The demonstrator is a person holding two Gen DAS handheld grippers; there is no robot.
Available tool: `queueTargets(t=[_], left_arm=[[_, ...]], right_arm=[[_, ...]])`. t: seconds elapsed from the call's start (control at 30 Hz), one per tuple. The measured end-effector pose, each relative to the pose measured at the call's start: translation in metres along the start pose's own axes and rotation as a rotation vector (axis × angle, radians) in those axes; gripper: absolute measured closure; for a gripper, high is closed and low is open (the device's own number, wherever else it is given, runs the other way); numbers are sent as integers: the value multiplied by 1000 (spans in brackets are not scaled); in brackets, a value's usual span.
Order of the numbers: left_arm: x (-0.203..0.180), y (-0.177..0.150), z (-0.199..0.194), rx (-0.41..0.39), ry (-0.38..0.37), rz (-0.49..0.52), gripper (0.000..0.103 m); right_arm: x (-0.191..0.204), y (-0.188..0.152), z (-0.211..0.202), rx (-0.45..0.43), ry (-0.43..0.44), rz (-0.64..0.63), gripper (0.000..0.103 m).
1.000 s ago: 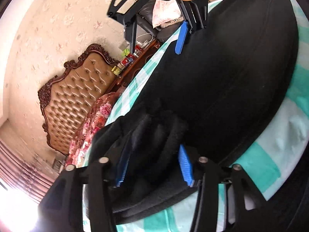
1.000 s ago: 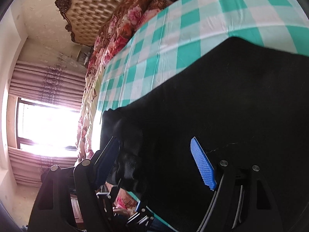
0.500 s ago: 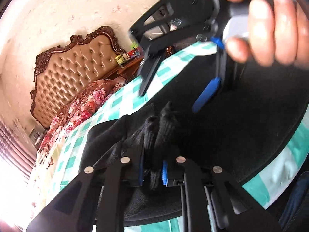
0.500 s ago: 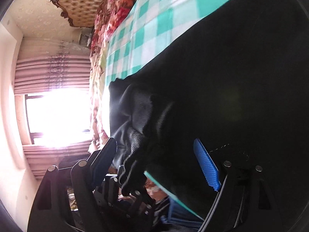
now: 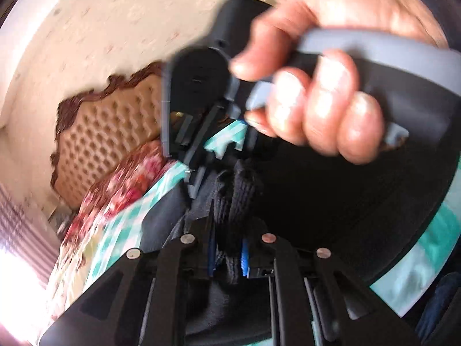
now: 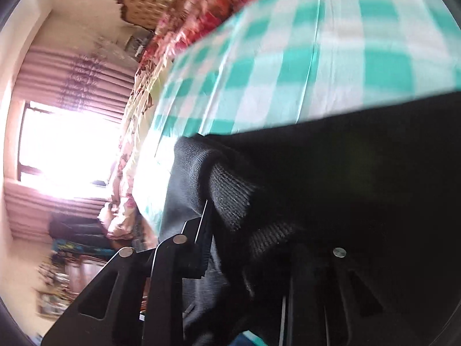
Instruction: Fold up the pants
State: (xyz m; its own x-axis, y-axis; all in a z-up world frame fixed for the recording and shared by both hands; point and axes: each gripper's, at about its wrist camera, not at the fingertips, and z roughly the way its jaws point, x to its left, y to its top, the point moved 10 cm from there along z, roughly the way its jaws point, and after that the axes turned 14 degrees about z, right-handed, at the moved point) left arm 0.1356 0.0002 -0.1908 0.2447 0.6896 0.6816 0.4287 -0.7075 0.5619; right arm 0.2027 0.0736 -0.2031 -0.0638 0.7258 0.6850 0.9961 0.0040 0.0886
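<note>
On the green-and-white checked bedsheet (image 6: 331, 57), the black pants (image 6: 360, 158) lie spread across the near part of the bed, their far edge running straight across the sheet in the right wrist view. The left gripper (image 5: 227, 252) is clamped on a bunched ribbed hem of the pants (image 5: 236, 190), the blue pads (image 5: 245, 255) pressed into the knit on both sides. The right gripper (image 6: 259, 248) is closing, with another ribbed fold of the same cloth between its fingers; the fold fills the gap and hides the far finger, so whether the pads already press on it I cannot tell. In the left wrist view the person's right hand (image 5: 322, 86) wraps the grey handle close above the left gripper, crowding the space over the hem. Beyond the pants' far edge the sheet lies open up to a floral quilt (image 6: 207, 8) and a tufted headboard (image 5: 115, 132). Off the bed's side stands a bright window (image 6: 66, 150) with pink curtains. At the near edge, the sheet shows beside the pants' rounded border (image 5: 426, 248).
</note>
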Motion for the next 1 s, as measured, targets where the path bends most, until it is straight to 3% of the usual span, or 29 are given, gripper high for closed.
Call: queueTargets(t=[0.17, 0.3, 0.4, 0.6, 0.67, 0.77, 0.83, 0.93, 1.0], left_arm=[[-48, 31, 4, -70, -80, 66, 90], [-83, 37, 13, -60, -154, 127, 90], [-97, 36, 18, -49, -151, 162, 89], [-90, 42, 18, -56, -118, 160, 89], [-99, 40, 21, -46, -146, 158, 83], [-108, 40, 16, -63, -211, 128, 65], [-104, 42, 12, -77, -246, 80, 44], [-75, 40, -2, -118, -244, -19, 40], [-44, 28, -18, -119, -254, -153, 40]], right_arm=[[-50, -4, -31, -70, -95, 0, 77], [-90, -8, -29, -64, -123, 35, 77], [-101, -10, -25, -63, -119, 50, 77], [-85, -7, -35, -87, -97, 0, 77], [-91, -9, -34, -78, -117, 21, 78], [-93, -9, -33, -89, -120, 15, 79], [-93, -9, -35, -91, -122, 8, 79], [-85, -9, -35, -97, -128, -3, 80], [-76, -9, -41, -110, -124, -34, 80]])
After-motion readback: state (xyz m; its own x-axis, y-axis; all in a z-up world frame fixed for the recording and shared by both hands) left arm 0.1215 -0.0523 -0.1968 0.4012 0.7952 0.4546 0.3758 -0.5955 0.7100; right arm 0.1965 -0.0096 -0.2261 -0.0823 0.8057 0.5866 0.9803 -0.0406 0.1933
